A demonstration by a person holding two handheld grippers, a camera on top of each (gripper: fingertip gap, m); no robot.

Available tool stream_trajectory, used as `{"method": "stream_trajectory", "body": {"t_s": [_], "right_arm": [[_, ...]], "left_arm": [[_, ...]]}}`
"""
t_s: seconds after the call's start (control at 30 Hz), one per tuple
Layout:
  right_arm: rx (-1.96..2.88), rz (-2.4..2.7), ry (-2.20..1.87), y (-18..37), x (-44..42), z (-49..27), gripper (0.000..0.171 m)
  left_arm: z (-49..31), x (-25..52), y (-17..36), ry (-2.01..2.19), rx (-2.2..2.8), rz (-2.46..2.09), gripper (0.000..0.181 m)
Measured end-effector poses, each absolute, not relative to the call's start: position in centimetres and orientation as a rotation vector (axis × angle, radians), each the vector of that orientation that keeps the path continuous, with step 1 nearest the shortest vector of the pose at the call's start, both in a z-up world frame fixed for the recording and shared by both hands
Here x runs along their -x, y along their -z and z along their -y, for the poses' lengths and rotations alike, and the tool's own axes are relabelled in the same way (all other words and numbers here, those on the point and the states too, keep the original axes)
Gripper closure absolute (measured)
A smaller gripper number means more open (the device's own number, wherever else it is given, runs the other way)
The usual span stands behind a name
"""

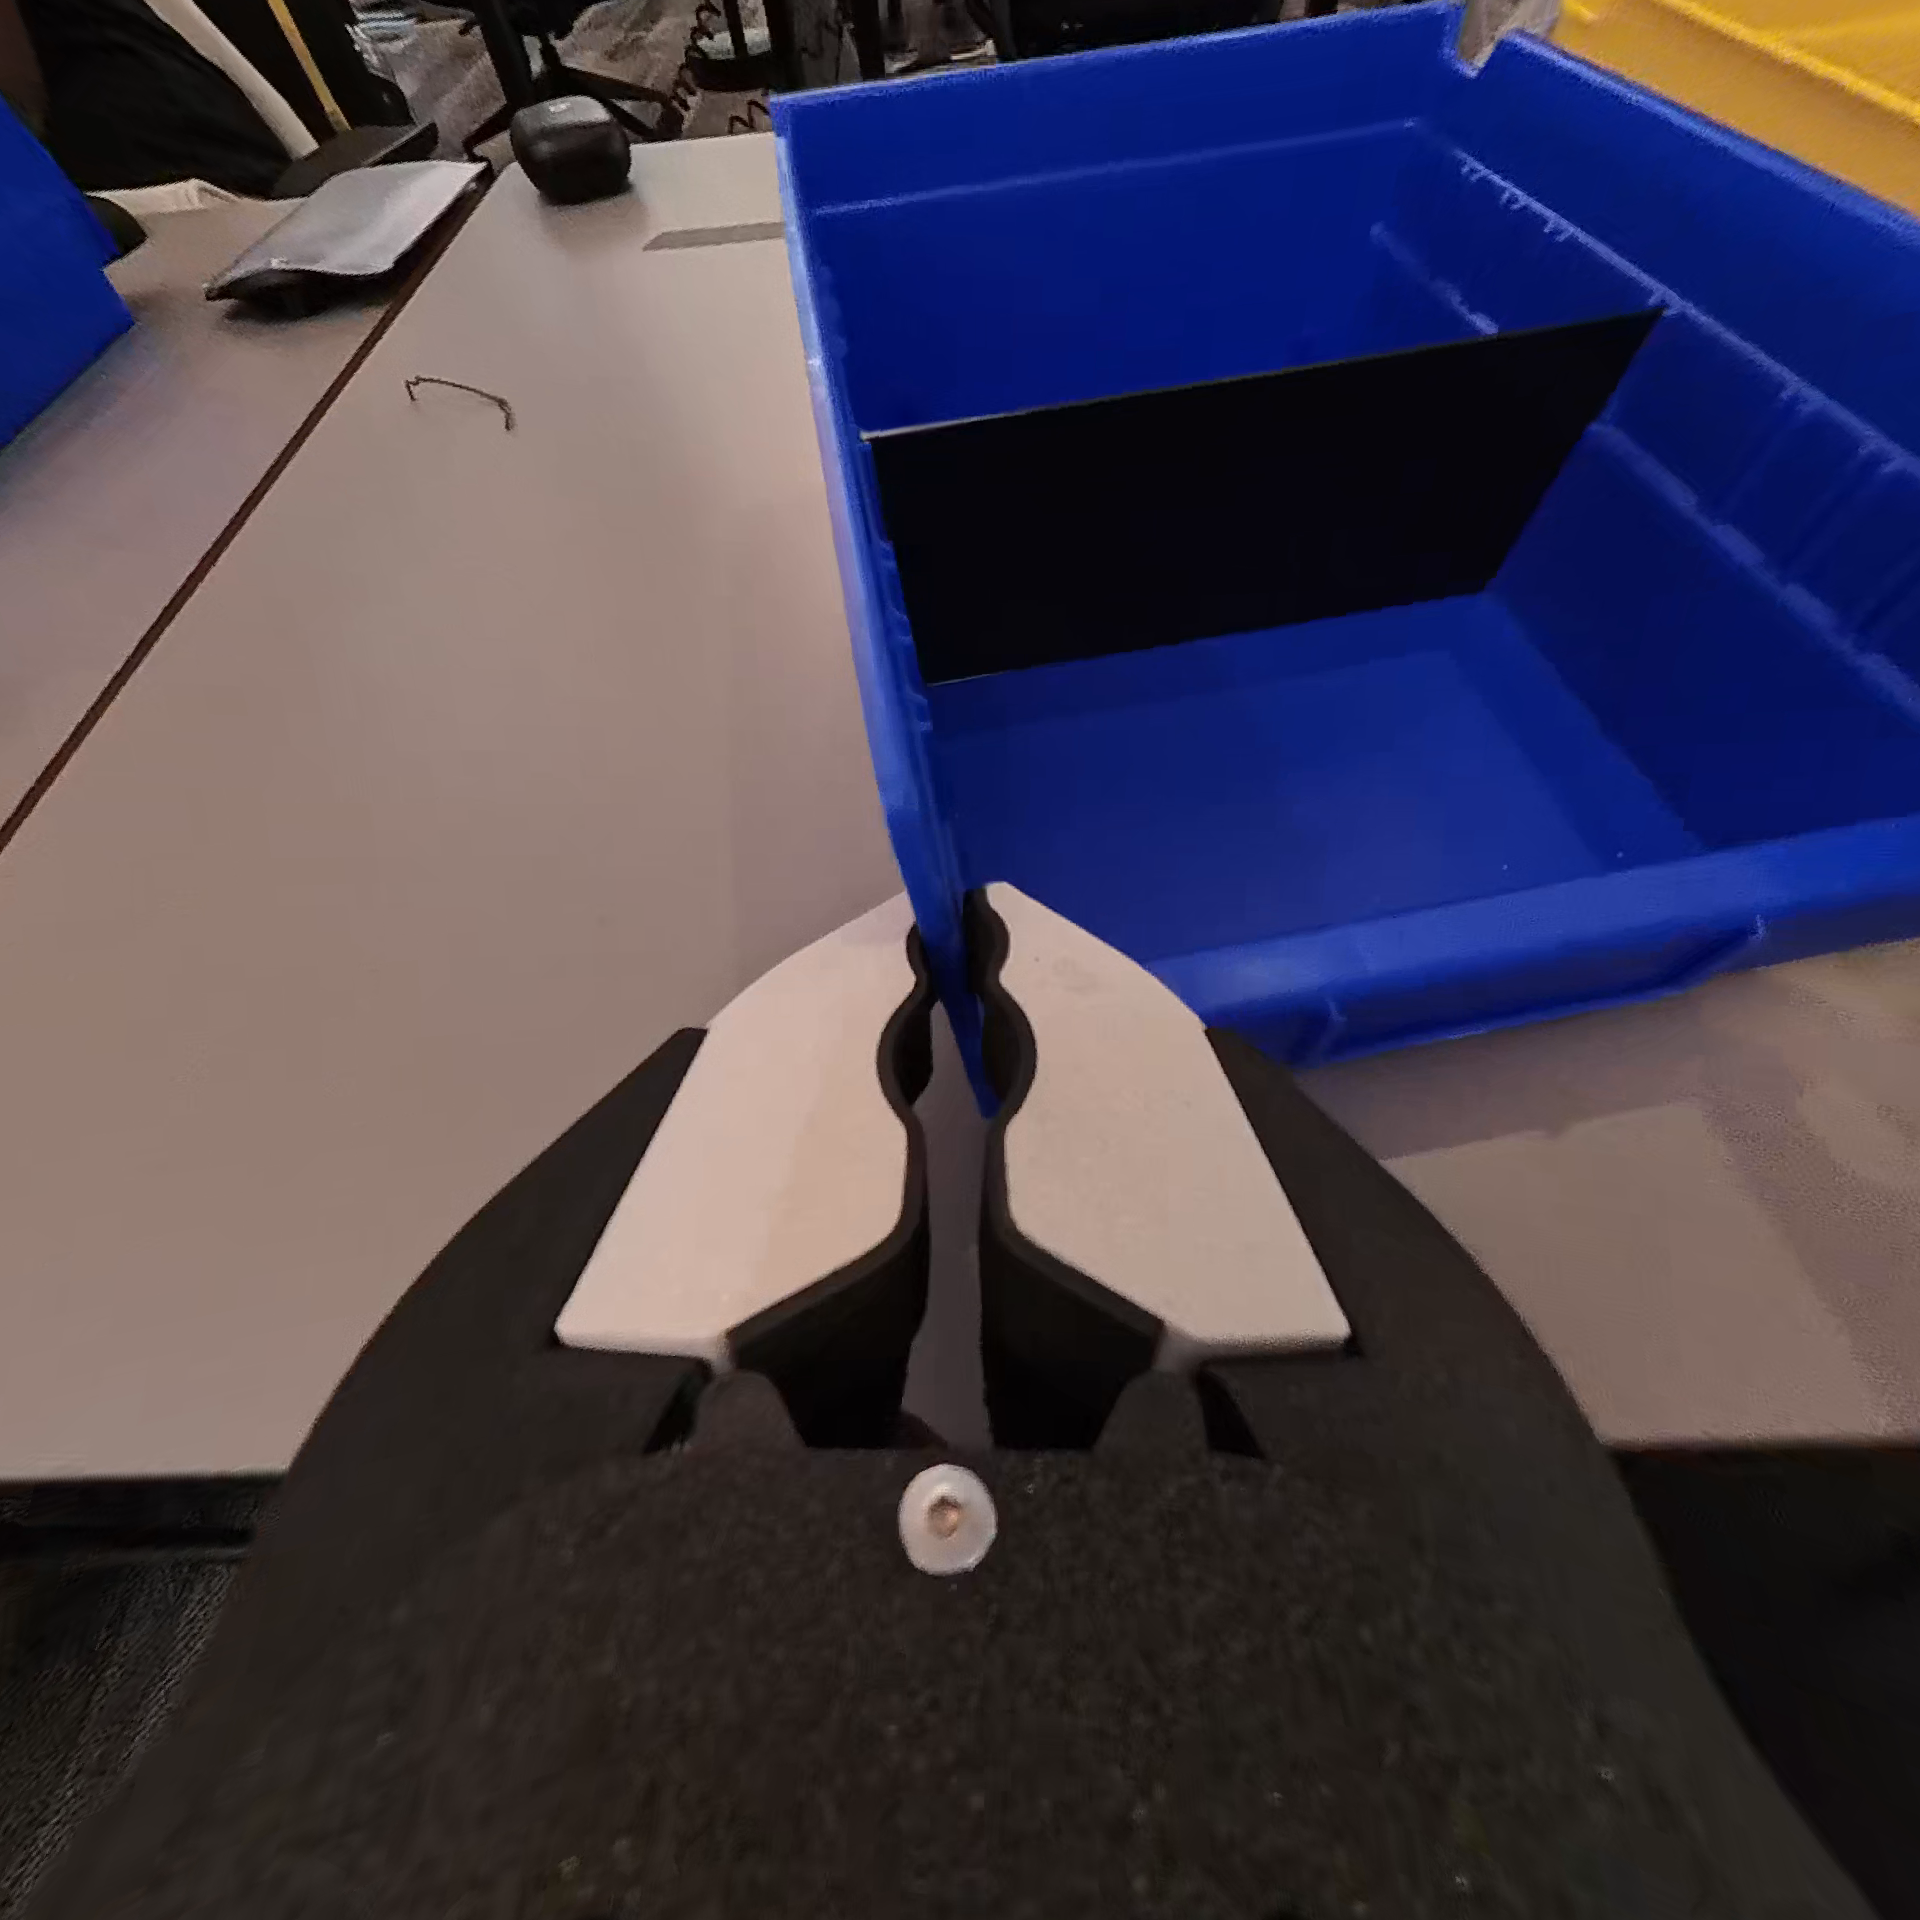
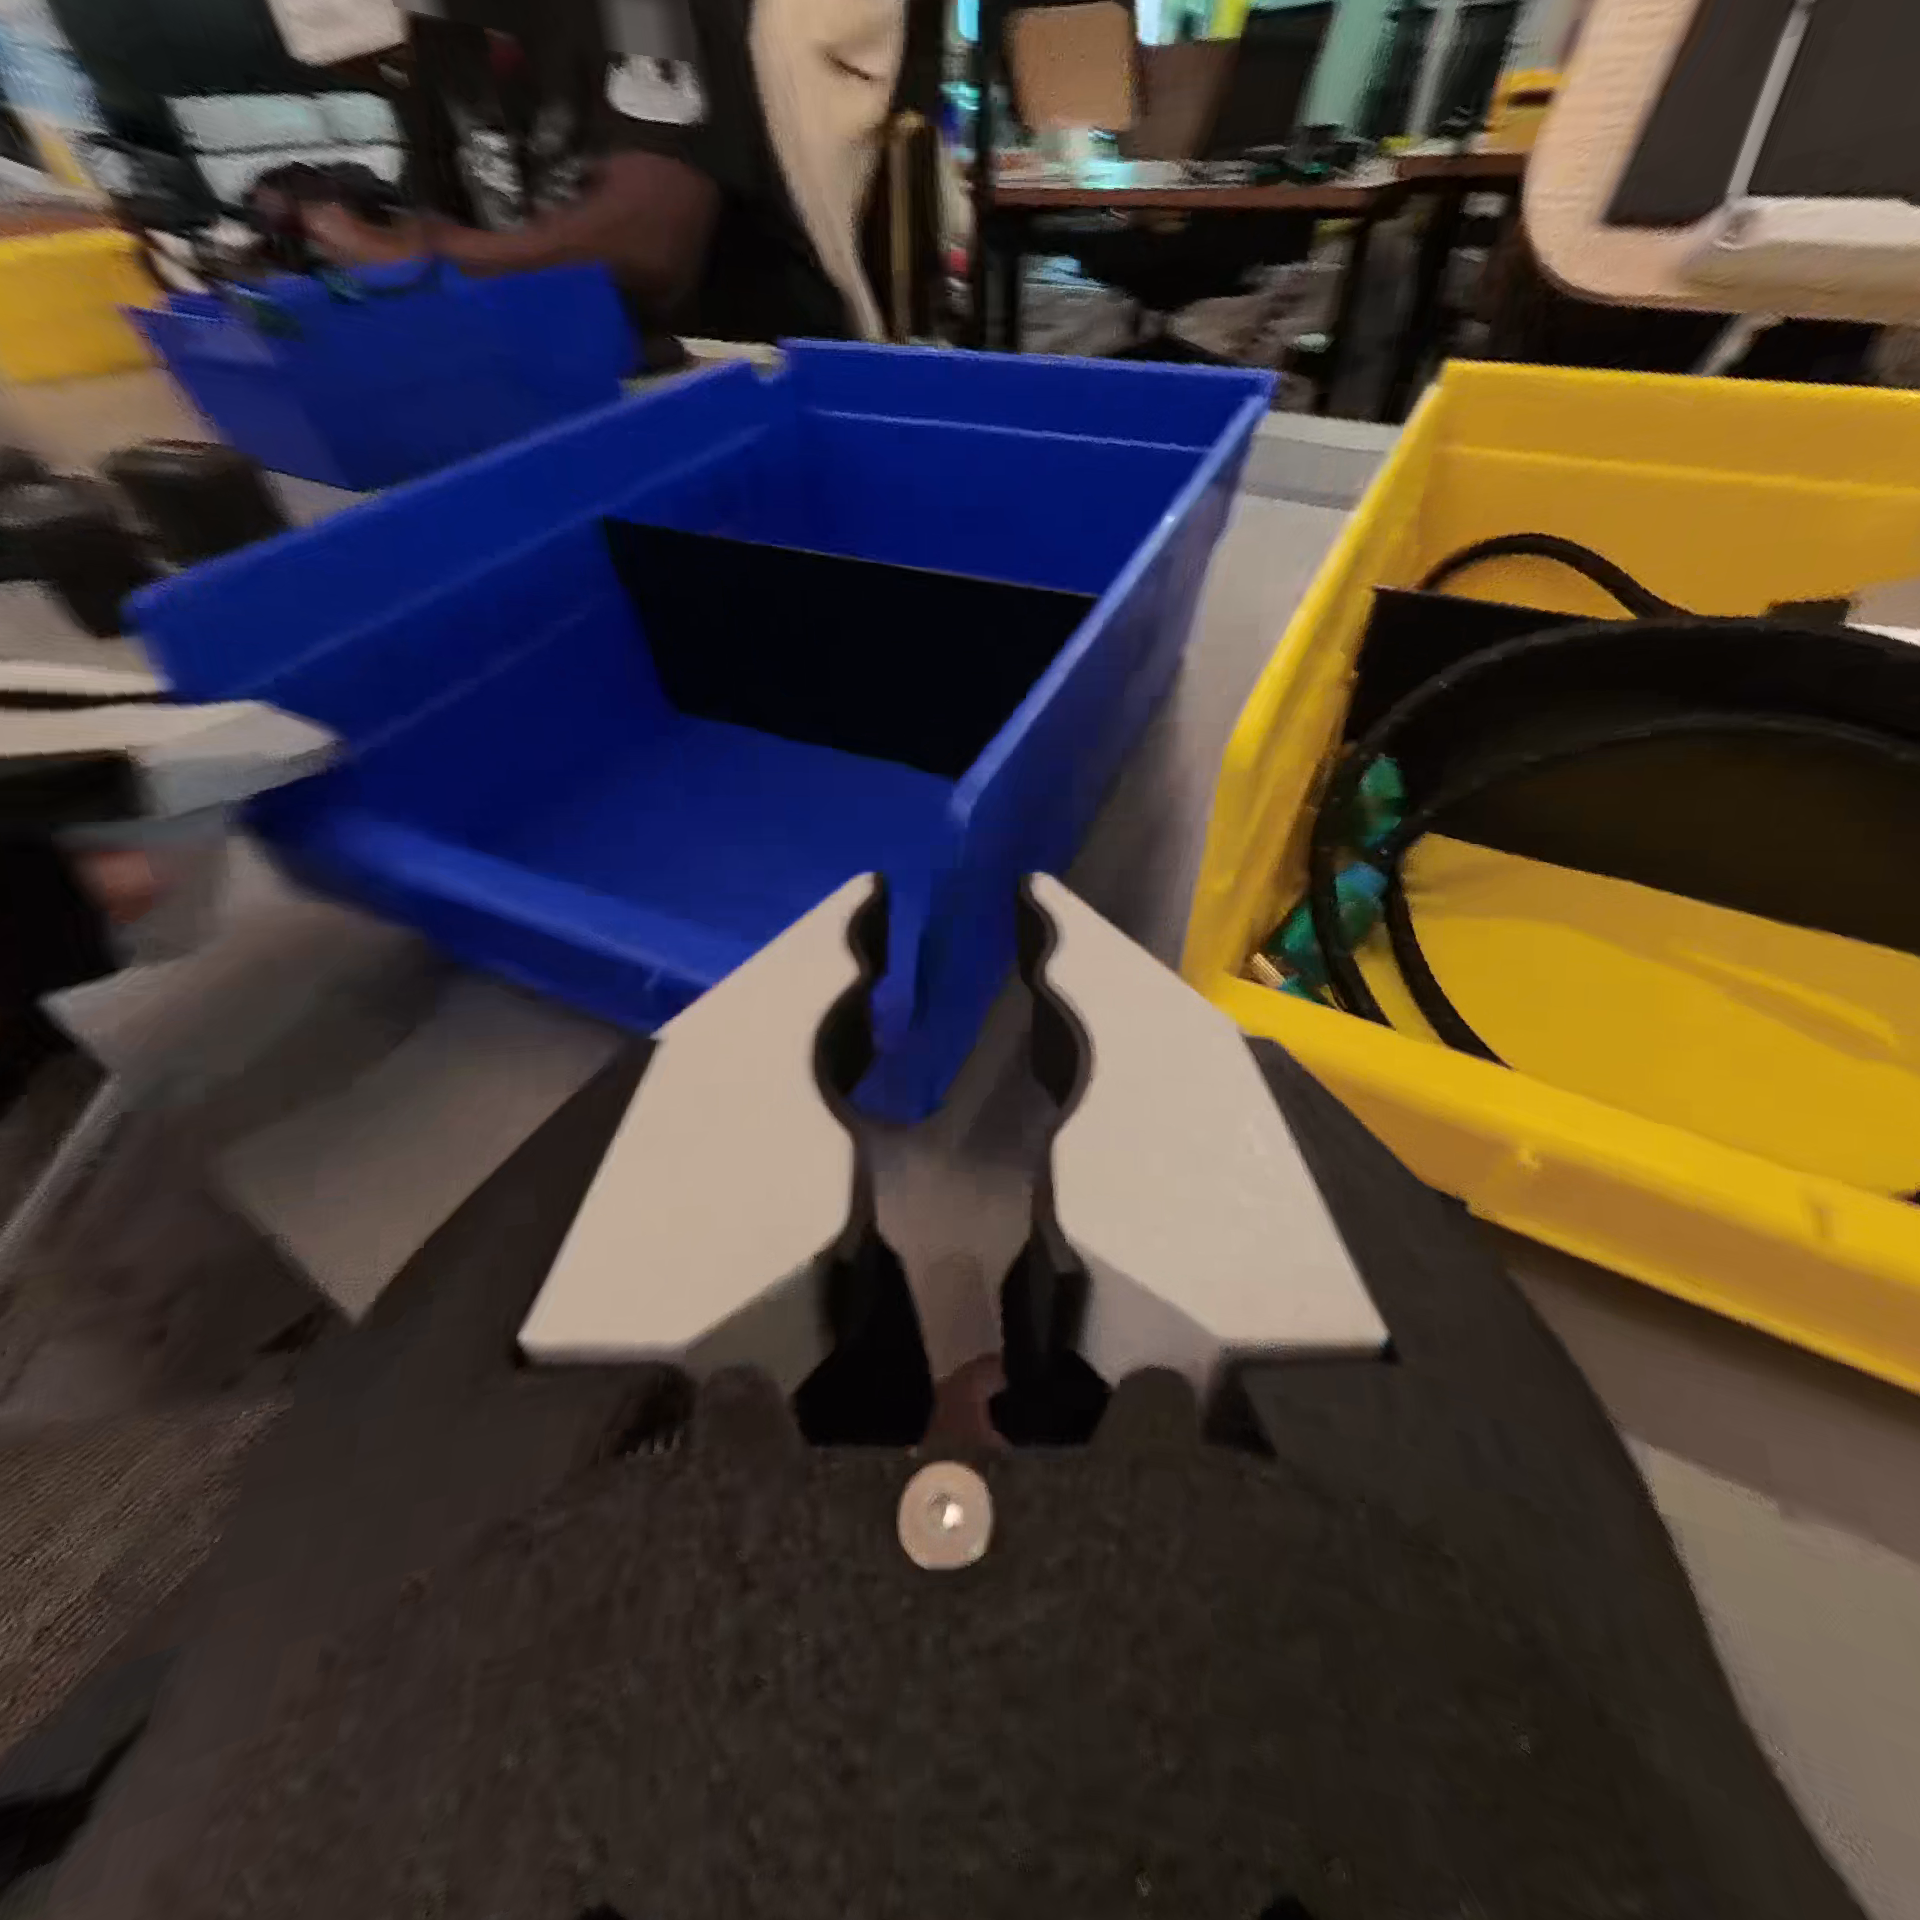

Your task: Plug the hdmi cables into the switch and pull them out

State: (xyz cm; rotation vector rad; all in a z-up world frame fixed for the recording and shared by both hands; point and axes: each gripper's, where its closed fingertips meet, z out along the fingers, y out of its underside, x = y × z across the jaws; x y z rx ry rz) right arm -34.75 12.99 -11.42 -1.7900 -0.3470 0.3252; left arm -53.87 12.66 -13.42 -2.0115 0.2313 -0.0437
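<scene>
Left wrist view, far left: a dark pouch (image 1: 343, 234) and a small black case (image 1: 569, 154) lie near the far edge of the grey tabletop (image 1: 468, 779), with a bent wire (image 1: 462, 398) alone on the open surface, all well apart from the work. Centre: the blue bin (image 1: 1351, 582), split by a black divider (image 1: 1226, 509) into two compartments, both bare, probably set there as a receiving container. The left gripper (image 1: 948, 935) hangs in front of the bin's near left corner, its fingers drawn almost together with only a narrow slit between them and nothing pinched; the blue corner shows through the slit, and contact cannot be judged. Right wrist view: the right gripper (image 2: 954, 904) stands at the bin's near right corner, its fingers somewhat wider apart, the blue wall showing between them; whether they grip it cannot be told. A second blue bin (image 2: 416, 364) sits behind. Far right: the yellow bin (image 2: 1455, 1122) holds the coiled black hdmi cables (image 2: 1382, 748), with green ties (image 2: 1356, 894) at the coil's left side. No switch is visible in either view, so plugging is judged not yet begun.
</scene>
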Motion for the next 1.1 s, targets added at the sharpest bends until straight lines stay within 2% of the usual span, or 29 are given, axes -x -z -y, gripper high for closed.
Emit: {"method": "stream_trajectory", "body": {"t_s": [0.03, 0.1, 0.33, 0.57, 0.73, 0.87, 0.97, 1.1], "right_arm": [[1.798, 0.317, -0.298, 11.5, 34.8, -13.3, 0.16], [1.785, 0.255, -0.259, 11.0, 34.3, -13.4, 0.164], [1.584, 0.192, -0.428, 4.4, 33.7, -11.5, 0.166], [1.378, 0.144, -0.299, -4.9, 26.6, -10.6, 0.167], [1.306, 0.007, -0.142, -9.0, 15.5, -10.3, 0.167], [1.344, -0.167, -0.045, -8.7, 2.7, -10.5, 0.169], [1.373, -0.286, 0.019, -6.6, -7.5, -10.3, 0.169], [1.459, -0.316, 0.048, -1.3, -17.8, -9.8, 0.169]], "left_arm": [[-11.9, 53.6, 13.4, 0.054, 2.009, -0.242, 0.178], [-10.6, 53.4, 13.0, 0.04, 1.964, -0.252, 0.177], [-6.3, 52.0, 5.2, -0.175, 1.69, -0.307, 0.178], [-7.0, 44.5, -3.0, -0.146, 1.464, -0.37, 0.177], [-10.0, 33.2, -7.6, -0.062, 1.356, -0.515, 0.177], [-11.5, 20.2, -9.2, -0.049, 1.292, -0.667, 0.176], [-12.7, 10.0, -7.3, -0.002, 1.272, -0.758, 0.176], [-13.5, 0.3, -0.5, 0.092, 1.359, -0.818, 0.176]]}}
